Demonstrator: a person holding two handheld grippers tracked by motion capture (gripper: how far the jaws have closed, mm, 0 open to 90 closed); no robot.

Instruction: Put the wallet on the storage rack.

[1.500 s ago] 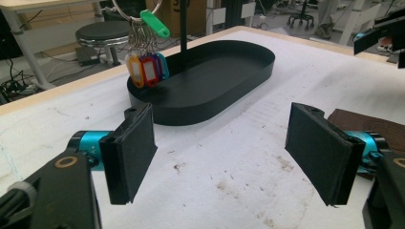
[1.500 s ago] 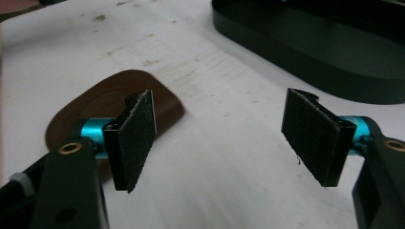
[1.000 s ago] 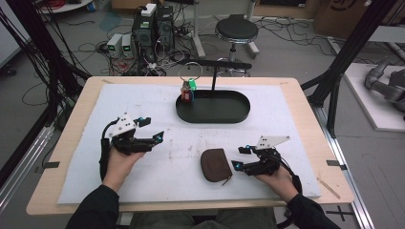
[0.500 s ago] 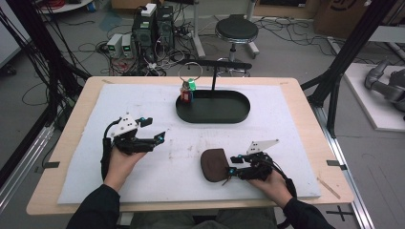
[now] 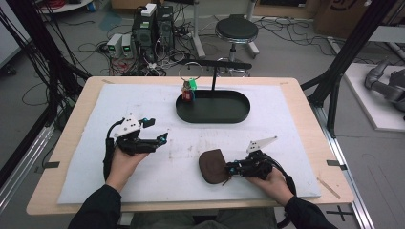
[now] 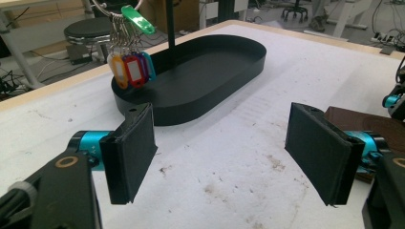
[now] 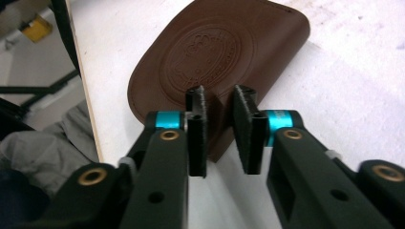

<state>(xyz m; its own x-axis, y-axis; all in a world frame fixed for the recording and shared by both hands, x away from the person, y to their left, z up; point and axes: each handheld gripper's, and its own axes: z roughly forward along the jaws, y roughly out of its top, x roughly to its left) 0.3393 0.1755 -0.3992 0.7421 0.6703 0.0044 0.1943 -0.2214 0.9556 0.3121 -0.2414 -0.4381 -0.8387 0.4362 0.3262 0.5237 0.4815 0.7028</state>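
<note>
A brown leather pouch [image 5: 212,166] with an embossed round mark lies flat on the white mat near the front edge, also seen in the right gripper view [image 7: 229,52]. My right gripper [image 5: 229,168] reaches it from the right, tilted on its side. Its jaws [image 7: 219,98] stand close together over the pouch's near edge, pinching it. My left gripper [image 5: 159,130] hovers over the mat at the left, open [image 6: 229,143], with nothing between its jaws. It faces the black tray, and the pouch [image 6: 377,121] peeks in behind its right jaw.
A black oval tray [image 5: 212,117] sits at the back centre with a thin post and arm [image 5: 214,78] rising from it. A ring of coloured key tags [image 5: 189,88] hangs off that arm over the tray's left end [image 6: 131,69]. White mat [image 5: 286,133] covers the wooden table.
My right gripper moved left to the pouch's right edge and its jaws narrowed on it. The left gripper stayed almost in place.
</note>
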